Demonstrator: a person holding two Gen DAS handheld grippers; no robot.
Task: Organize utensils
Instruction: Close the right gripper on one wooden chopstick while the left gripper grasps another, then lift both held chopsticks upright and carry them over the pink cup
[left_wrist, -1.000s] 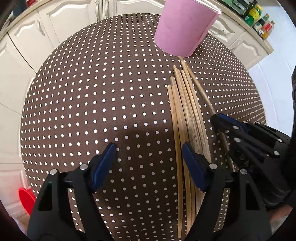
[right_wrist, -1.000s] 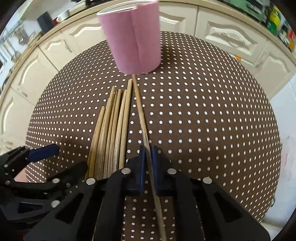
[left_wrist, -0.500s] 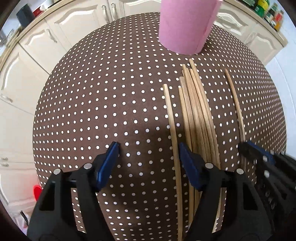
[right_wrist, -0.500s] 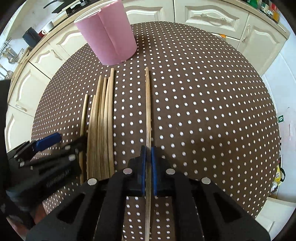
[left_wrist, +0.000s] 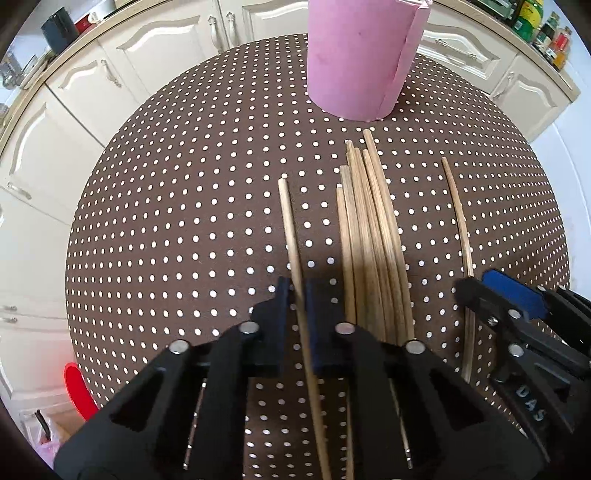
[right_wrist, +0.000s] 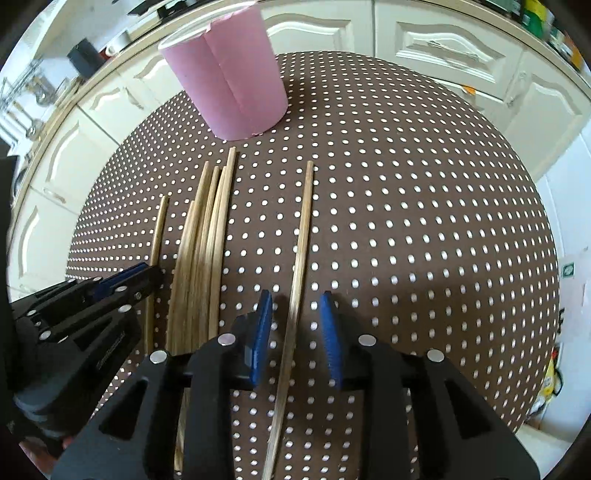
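Left gripper (left_wrist: 295, 291) pinches one chopstick (left_wrist: 290, 229) beside the bundle (left_wrist: 369, 229); right gripper (right_wrist: 295, 306) is opening, releasing another; next, lifting into the pink cup (left_wrist: 362, 55).

The pink cup's (left_wrist: 364, 55) rim is cut off at the top of the left wrist frame. The chopsticks' (left_wrist: 369, 236) near ends are hidden behind the left tongs (left_wrist: 296, 328). Counter bottles (left_wrist: 543, 26) at upper right are too small to identify.

table (left_wrist: 155, 229): brown, white-dotted | on it: pink cup (left_wrist: 364, 55); chopsticks (left_wrist: 369, 236)

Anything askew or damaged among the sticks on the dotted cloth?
Nothing damaged. Two chopsticks lie apart from the bundle: one shut in the left gripper, one between the right gripper's opening jaws.
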